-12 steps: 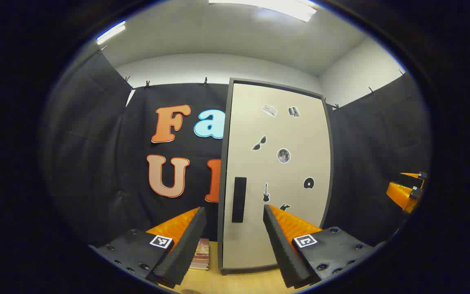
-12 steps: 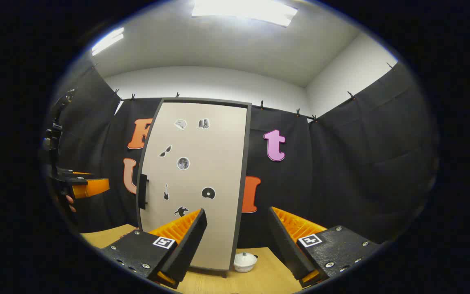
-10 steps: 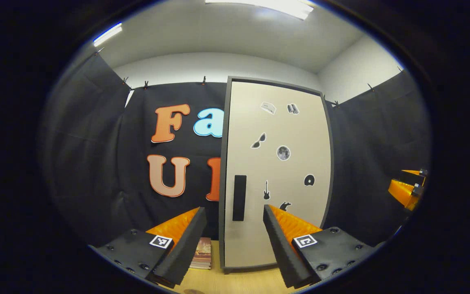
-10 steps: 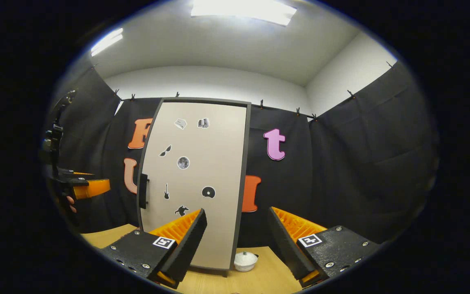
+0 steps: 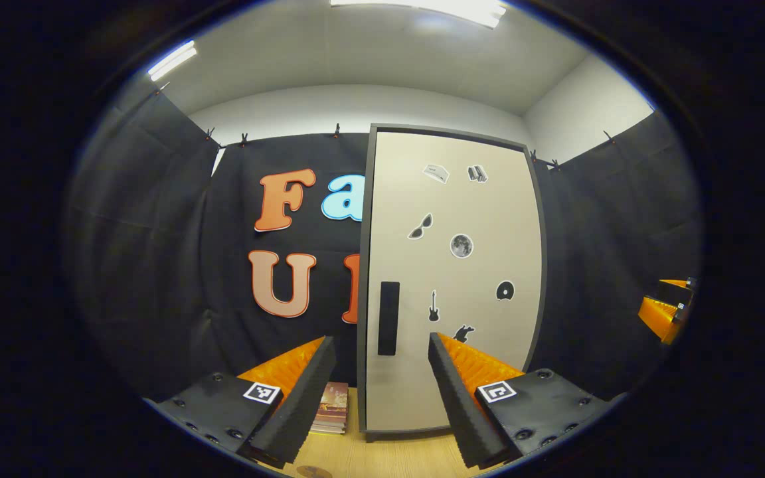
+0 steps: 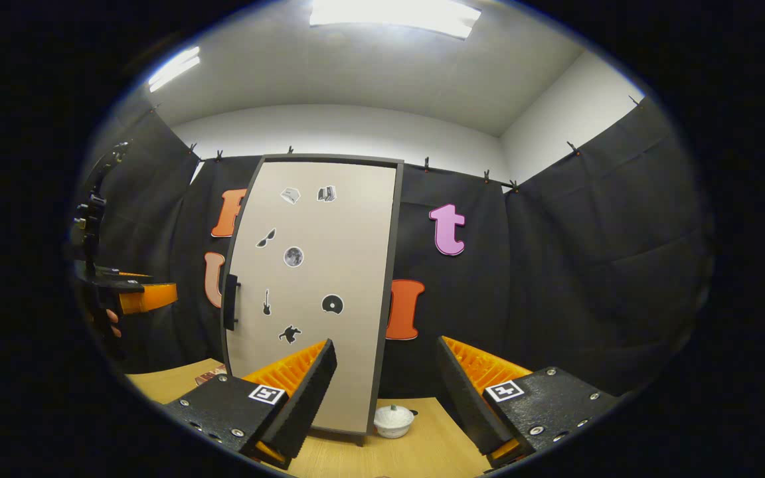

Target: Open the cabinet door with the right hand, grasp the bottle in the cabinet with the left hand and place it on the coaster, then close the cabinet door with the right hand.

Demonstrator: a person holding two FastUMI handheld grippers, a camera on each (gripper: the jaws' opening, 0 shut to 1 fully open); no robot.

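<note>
Black cloth walls close in a booth under a white ceiling with strip lights, and a light wooden counter point(image 5: 382, 458) carries a tall cabinet; its pale cabinet door point(image 5: 452, 279) stands shut, dotted with small stickers, with a dark upright handle point(image 5: 388, 318) near the door's left edge. In the left gripper view the left gripper point(image 5: 379, 392) is held level and faces the door head-on, its fingers spread wide with nothing between them; the handle sits in the gap between the fingers, farther off and untouched; a stack of books point(image 5: 331, 417) lies on the counter just left of the cabinet's foot. In the right gripper view the right gripper point(image 6: 386, 398) points at the cabinet's right edge, fingers likewise wide and empty, well short of the door; a small white lidded bowl point(image 6: 394, 420) rests on the counter beside the cabinet's right foot. The bottle is hidden behind the shut door.
</note>
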